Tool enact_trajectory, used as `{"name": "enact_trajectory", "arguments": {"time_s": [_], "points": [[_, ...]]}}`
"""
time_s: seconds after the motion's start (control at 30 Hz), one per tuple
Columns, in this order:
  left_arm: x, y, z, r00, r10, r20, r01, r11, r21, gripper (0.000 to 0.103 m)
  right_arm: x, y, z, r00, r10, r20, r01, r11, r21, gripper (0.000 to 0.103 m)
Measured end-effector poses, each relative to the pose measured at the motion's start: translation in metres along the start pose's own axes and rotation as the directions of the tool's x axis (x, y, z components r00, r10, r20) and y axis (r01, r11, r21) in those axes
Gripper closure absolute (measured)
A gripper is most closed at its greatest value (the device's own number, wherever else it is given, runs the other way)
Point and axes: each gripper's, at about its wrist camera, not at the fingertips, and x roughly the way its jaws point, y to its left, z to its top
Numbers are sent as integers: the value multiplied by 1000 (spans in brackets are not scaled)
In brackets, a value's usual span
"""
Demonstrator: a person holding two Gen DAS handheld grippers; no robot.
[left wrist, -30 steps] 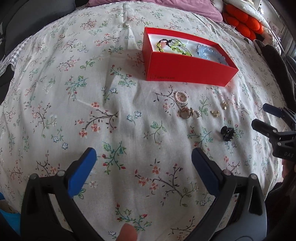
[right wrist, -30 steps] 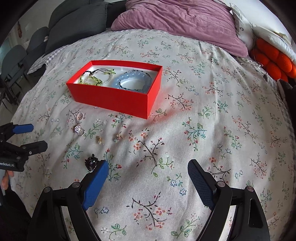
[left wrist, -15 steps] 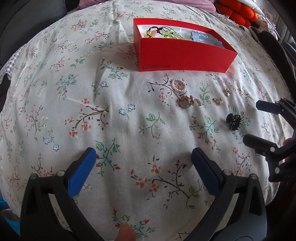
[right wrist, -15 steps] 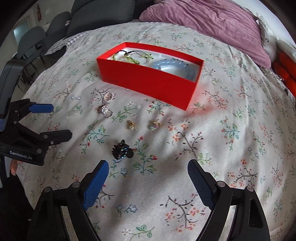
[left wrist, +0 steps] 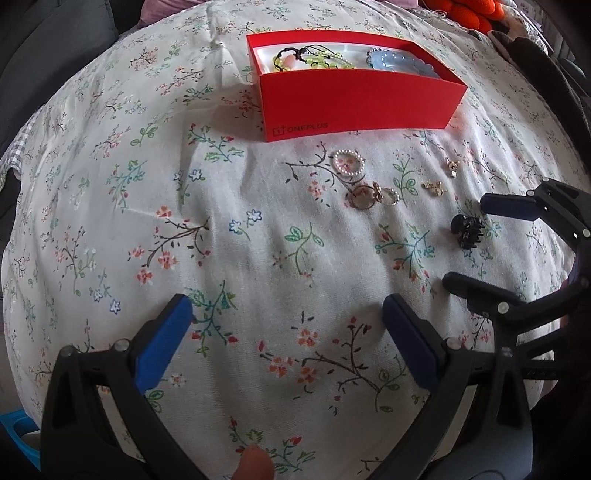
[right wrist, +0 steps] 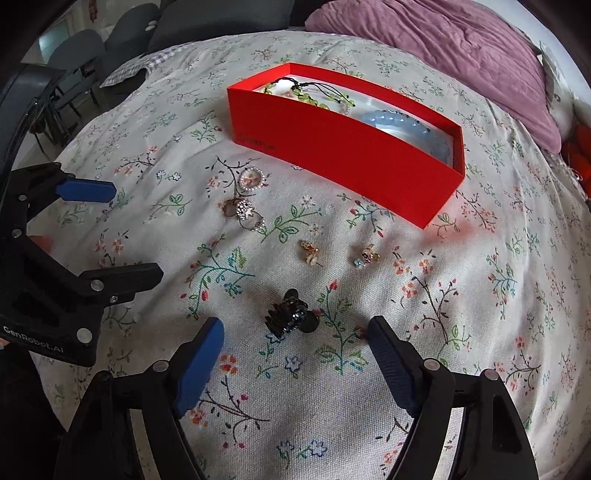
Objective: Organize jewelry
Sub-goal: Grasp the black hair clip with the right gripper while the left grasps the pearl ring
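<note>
A red box (left wrist: pixel 354 99) (right wrist: pixel 343 151) sits on the floral bedspread and holds a green bead bracelet (left wrist: pixel 314 61) and a pale blue bead bracelet (right wrist: pixel 402 127). In front of it lie a pearl ring (left wrist: pixel 348 162) (right wrist: pixel 252 180), a cluster of rings (left wrist: pixel 373 194) (right wrist: pixel 243 212), two small gold earrings (right wrist: pixel 309 253) (right wrist: pixel 365 255) and a black hair claw (left wrist: pixel 467 229) (right wrist: pixel 290 314). My right gripper (right wrist: pixel 295 339) is open, with the claw just ahead between its fingers. My left gripper (left wrist: pixel 286 317) is open and empty over bare bedspread, left of the jewelry.
A purple blanket (right wrist: pixel 443 48) lies behind the box. Orange cushions (left wrist: pixel 465 11) sit at the far right. Dark chairs (right wrist: pixel 110 40) stand beyond the bed's left edge. Each gripper shows in the other's view: the right one (left wrist: pixel 476 243), the left one (right wrist: pixel 133 230).
Both grippers have moved forward toward the jewelry. The right gripper has swung left, bringing the black hair claw between its open fingers. Nothing has been picked up.
</note>
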Motion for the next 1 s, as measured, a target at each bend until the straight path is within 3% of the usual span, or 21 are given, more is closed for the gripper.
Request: {"name": "enact_trajectory", "arguments": {"time_s": [0.07, 0.13, 0.23, 0.43, 0.67, 0.77, 0.83, 1.0], "points": [[1, 5, -1, 1000, -5, -5, 5, 1000, -5, 1, 1, 5, 4, 1000, 8, 0, -8, 1000, -11, 38], [0, 9, -3, 1000, -7, -7, 7, 1000, -13, 1, 2, 8, 7, 1000, 29, -4, -29, 999, -13, 56], [-2, 12, -5, 1000, -9, -8, 8, 1000, -22, 1, 3, 11, 11, 999, 42, -12, -42, 999, -22, 76], [0, 15, -3, 1000, -14, -6, 14, 999, -35, 1, 2, 9, 14, 999, 27, -17, -27, 1000, -6, 76], [1, 8, 6, 994, -101, 33, 103, 994, -42, 3, -2, -9, 15, 999, 11, -33, -10, 999, 47, 76], [1, 2, 11, 989, -138, 52, 141, 989, -46, 14, -5, -16, 15, 999, 6, -32, -4, 998, 61, 76], [0, -2, 16, 983, -168, 74, 171, 984, -47, 26, -8, -20, 15, 1000, 4, -29, -2, 998, 70, 76], [-4, -4, 34, 970, -202, 139, 213, 974, -74, 35, -15, -31, 7, 1000, 5, -24, -2, 995, 96, 76]]}}
